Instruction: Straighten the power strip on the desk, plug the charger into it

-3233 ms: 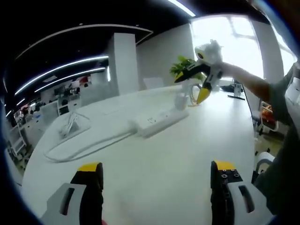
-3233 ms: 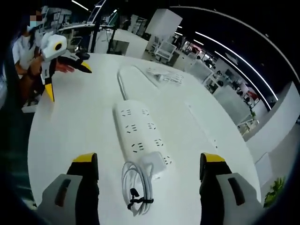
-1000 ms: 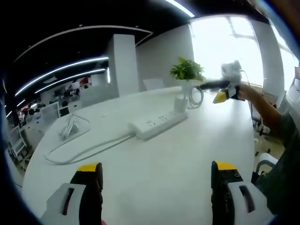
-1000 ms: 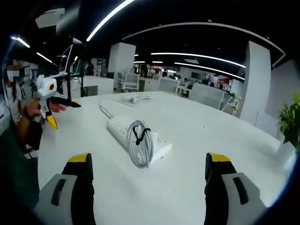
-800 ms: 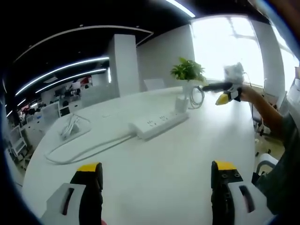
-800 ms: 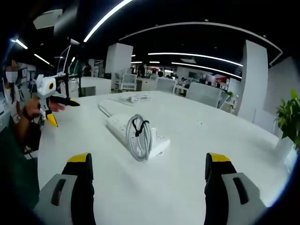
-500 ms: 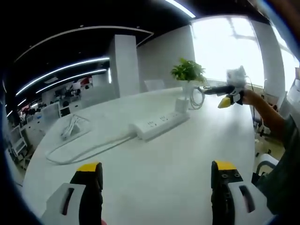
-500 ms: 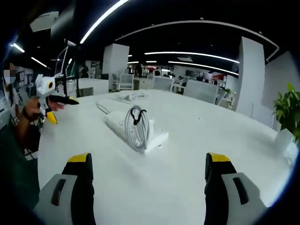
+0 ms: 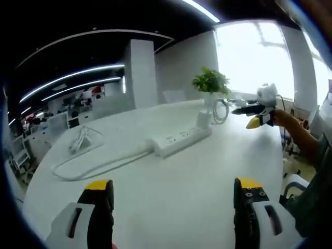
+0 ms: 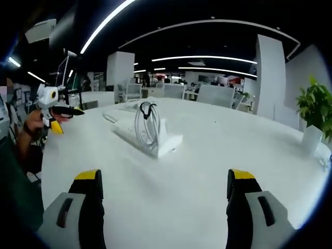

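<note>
On the white worktop (image 9: 171, 197) the power strip (image 9: 181, 140) lies askew, well ahead of both grippers; rigid and light, likely to slide, so push its ends. The charger (image 10: 148, 127) with coiled cable rests on it; grip its stiff body. Left gripper (image 9: 174, 199) and right gripper (image 10: 163, 189) jaws stand wide apart, holding nothing.

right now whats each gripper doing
Left gripper: open, holding nothing.
Right gripper: open, holding nothing.

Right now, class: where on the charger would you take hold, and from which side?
Probably the white charger block itself, not the coiled cable beside it. It sits at the power strip end; come from above with jaws across its flat sides.
</note>
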Tool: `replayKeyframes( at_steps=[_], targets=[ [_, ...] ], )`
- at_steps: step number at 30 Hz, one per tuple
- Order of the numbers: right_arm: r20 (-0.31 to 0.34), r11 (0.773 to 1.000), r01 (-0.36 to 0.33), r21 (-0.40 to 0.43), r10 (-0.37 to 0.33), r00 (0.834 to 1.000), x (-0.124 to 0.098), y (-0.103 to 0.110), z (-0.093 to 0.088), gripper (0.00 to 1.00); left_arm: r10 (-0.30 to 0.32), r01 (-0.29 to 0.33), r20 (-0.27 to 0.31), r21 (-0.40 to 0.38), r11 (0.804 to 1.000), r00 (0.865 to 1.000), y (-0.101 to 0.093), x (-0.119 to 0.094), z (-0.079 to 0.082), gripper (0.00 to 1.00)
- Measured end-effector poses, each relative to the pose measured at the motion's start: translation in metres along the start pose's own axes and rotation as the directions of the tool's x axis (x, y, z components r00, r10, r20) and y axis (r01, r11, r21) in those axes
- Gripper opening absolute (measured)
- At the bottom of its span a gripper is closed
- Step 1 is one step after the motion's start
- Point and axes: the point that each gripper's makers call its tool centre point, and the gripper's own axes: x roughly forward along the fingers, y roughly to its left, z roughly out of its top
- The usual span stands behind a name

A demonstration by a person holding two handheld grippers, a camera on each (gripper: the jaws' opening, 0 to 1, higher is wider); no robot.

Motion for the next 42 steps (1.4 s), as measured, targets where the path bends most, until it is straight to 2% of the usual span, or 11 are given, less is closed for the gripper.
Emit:
replayKeyframes(
  at_steps=[7, 14, 19, 27, 42],
  targets=[
    [-0.007, 1.000, 0.028, 0.003, -0.028, 1.000, -0.006, 0.003, -0.011, 1.00, 0.022, -0.022, 0.014, -0.019, 1.000, 1.000, 0.005, -0.003, 0.000, 0.99],
    [-0.001, 0.997, 0.058, 0.040, -0.058, 0.998, -0.011, 0.003, -0.016, 1.00, 0.044, -0.044, 0.025, -0.034, 0.998, 0.999, 0.011, -0.006, -0.002, 0.99],
    [0.008, 0.995, 0.096, 0.038, -0.096, 0.995, -0.020, 0.004, -0.011, 1.00, 0.065, -0.064, 0.035, -0.041, 0.997, 0.997, 0.017, -0.008, -0.001, 0.99],
    [0.032, 0.992, 0.105, 0.068, -0.107, 0.994, -0.025, 0.005, -0.007, 1.00, 0.079, -0.078, 0.037, -0.035, 0.996, 0.996, 0.019, -0.010, -0.002, 0.99],
    [0.036, 0.986, 0.130, 0.104, -0.135, 0.990, -0.028, -0.001, -0.007, 1.00, 0.087, -0.085, 0.054, -0.048, 0.995, 0.995, 0.022, -0.010, 0.001, 0.99]
  ],
)
